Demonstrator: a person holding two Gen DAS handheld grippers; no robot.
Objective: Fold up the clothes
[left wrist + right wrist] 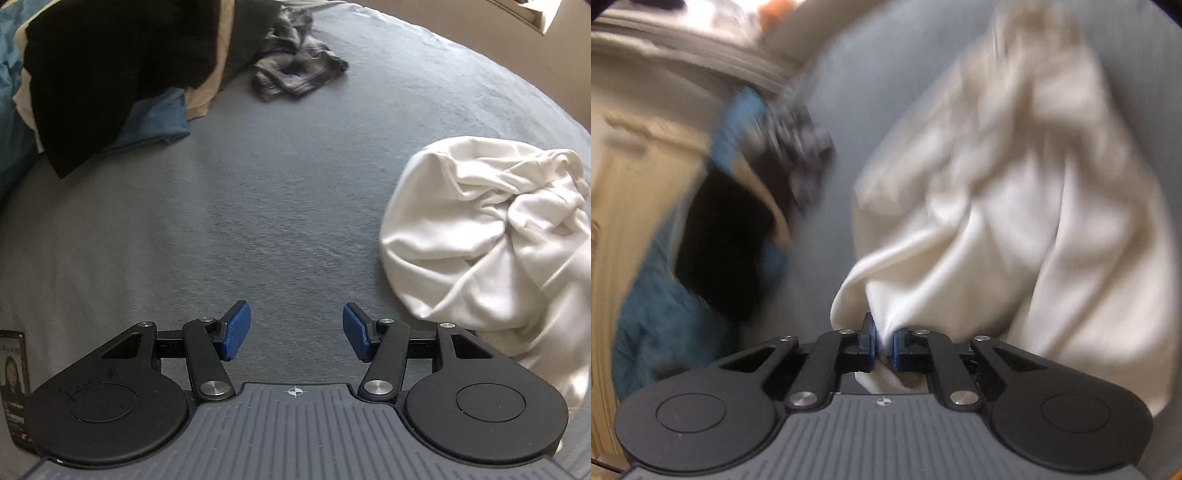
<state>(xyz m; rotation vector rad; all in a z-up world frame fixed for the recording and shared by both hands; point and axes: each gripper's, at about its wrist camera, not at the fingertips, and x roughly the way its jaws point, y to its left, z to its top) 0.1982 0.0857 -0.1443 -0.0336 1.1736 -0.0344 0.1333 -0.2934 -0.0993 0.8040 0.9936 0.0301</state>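
Note:
A crumpled white garment [487, 236] lies on the grey bed sheet [277, 192], at the right of the left wrist view. My left gripper [296, 330] is open and empty, low over bare sheet to the left of the garment. My right gripper [884, 341] is shut on a bunched edge of the white garment [997, 206], which stretches away from the blue pads [871, 338]. The right wrist view is blurred by motion.
A pile of black, blue and beige clothes [107, 81] lies at the far left of the bed, with a plaid garment [295, 70] beside it. A phone [14, 384] lies at the near left edge. A pale wall or furniture [639, 166] stands beyond the bed.

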